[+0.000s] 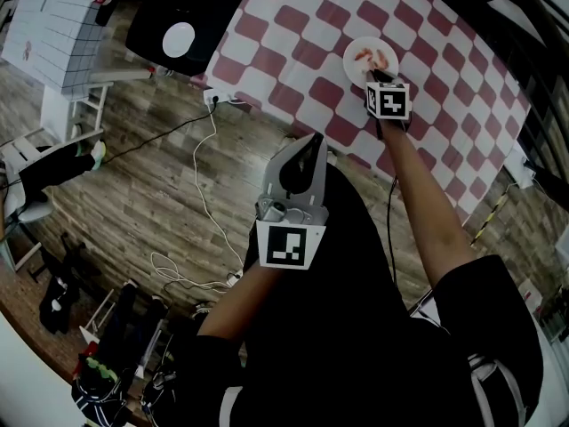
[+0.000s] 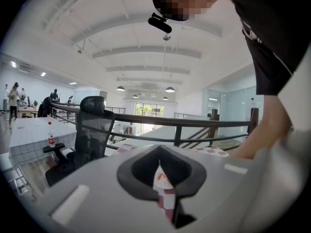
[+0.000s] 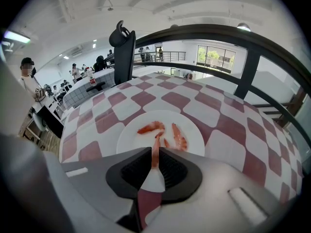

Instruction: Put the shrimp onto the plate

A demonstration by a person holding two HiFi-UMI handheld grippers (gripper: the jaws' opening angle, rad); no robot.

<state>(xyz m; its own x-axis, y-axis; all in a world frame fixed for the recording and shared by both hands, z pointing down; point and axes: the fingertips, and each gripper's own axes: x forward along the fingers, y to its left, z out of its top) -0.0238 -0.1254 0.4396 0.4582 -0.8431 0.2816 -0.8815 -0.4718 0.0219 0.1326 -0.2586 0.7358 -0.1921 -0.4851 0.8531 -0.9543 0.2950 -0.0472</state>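
Note:
A white plate lies on the red-and-white checked tablecloth; in the head view the plate sits near the cloth's near edge. Two shrimp lie on it, one to the left and one to the right. My right gripper hovers at the plate's near rim, shut on a third shrimp that points toward the plate's middle. The right gripper shows just below the plate. My left gripper is held back off the table, shut with nothing in it; the left gripper view shows only a sliver between its jaws.
The table's near edge runs diagonally, with wooden floor and a white cable to the left. A black office chair stands beyond, and a dark railing runs behind the table.

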